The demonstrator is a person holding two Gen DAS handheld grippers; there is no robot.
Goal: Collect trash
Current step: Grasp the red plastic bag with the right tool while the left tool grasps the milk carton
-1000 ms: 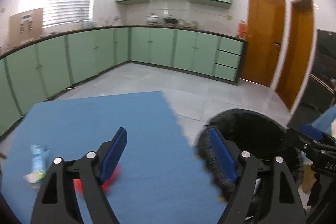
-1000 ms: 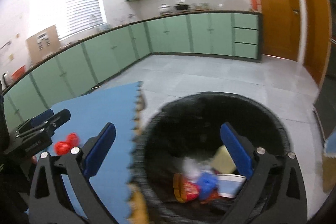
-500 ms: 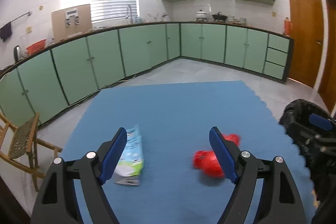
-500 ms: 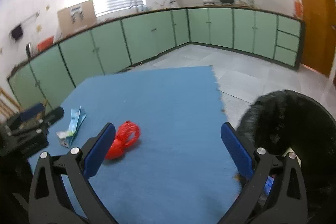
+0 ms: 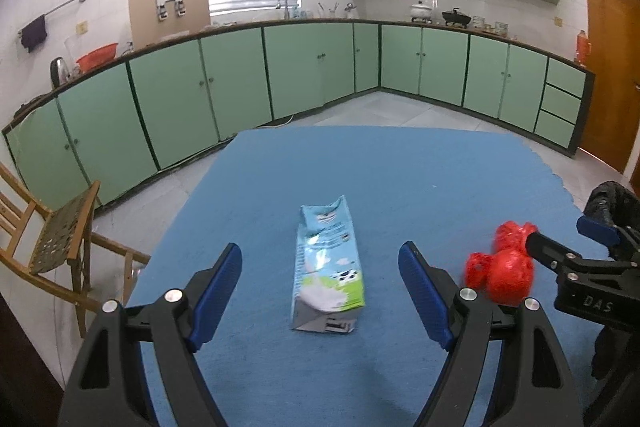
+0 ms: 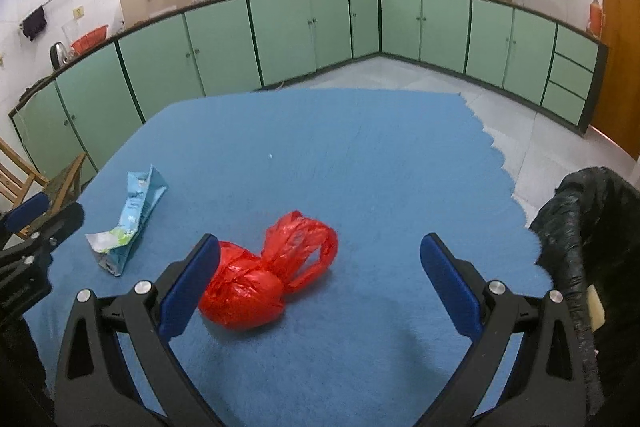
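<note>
A flattened light-blue milk carton (image 5: 326, 267) lies on the blue mat (image 5: 380, 179), straight ahead of my open, empty left gripper (image 5: 320, 287). A knotted red plastic bag (image 6: 264, 275) lies on the mat just ahead of my open, empty right gripper (image 6: 318, 285), closer to its left finger. The carton also shows in the right wrist view (image 6: 128, 223), and the red bag in the left wrist view (image 5: 502, 267). The black-lined trash bin (image 6: 592, 255) stands off the mat's right edge.
A wooden folding chair (image 5: 52, 243) stands left of the mat. Green cabinets (image 5: 320, 67) line the walls beyond a tiled floor. A brown door (image 5: 612, 79) is at the right.
Both grippers have swung left from over the trash bin to the mat. The carton is now centred before the left gripper and the red bag before the right.
</note>
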